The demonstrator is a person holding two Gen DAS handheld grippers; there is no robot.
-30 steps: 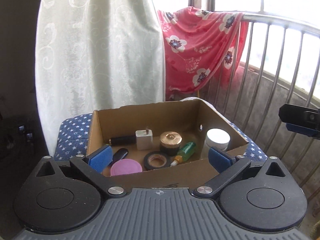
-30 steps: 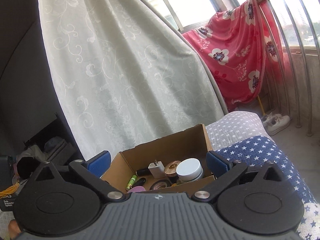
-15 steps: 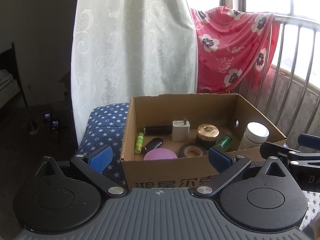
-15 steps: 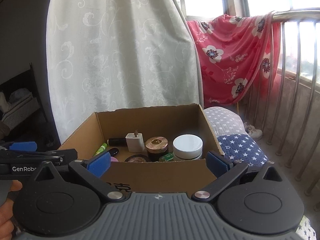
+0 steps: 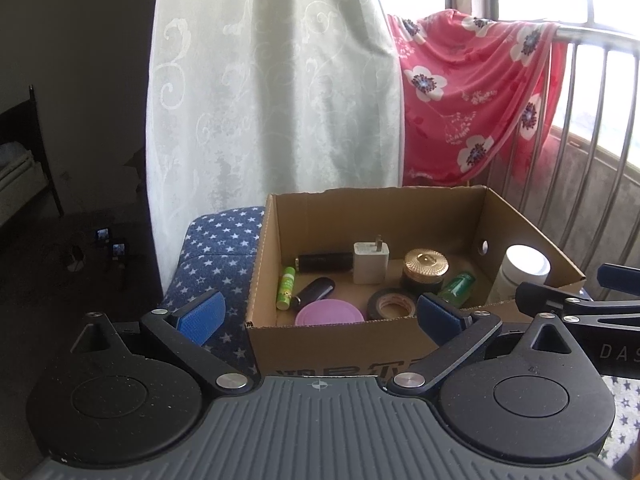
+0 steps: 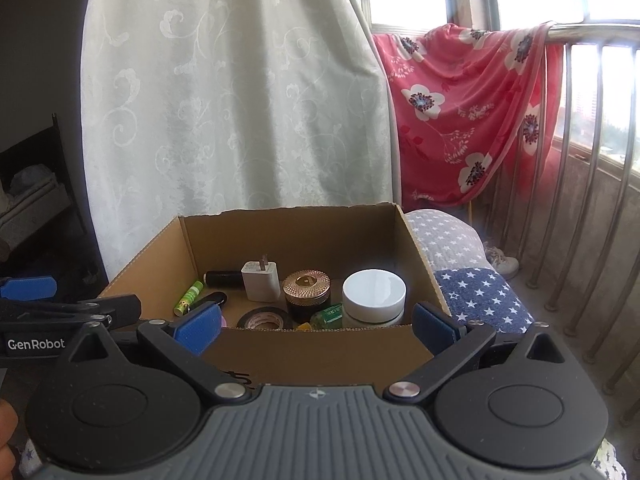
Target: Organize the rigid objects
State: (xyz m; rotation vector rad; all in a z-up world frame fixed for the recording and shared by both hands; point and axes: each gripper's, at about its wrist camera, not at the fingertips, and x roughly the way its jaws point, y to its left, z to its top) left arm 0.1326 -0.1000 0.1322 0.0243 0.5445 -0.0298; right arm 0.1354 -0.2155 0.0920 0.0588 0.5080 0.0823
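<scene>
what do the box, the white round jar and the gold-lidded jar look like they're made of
Box: corrugated cardboard, matte brown; the rough torn rim shows it.
White round jar: probably plastic, smooth, with a soft sheen on the lid.
Gold-lidded jar: ribbed, shiny metallic-looking lid, maybe plated plastic; dark glossy body, glass or plastic.

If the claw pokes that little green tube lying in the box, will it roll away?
Probably. The small green plastic tube lies on its side on the flat cardboard box floor. It looks round and light, so it may skid too.
</scene>
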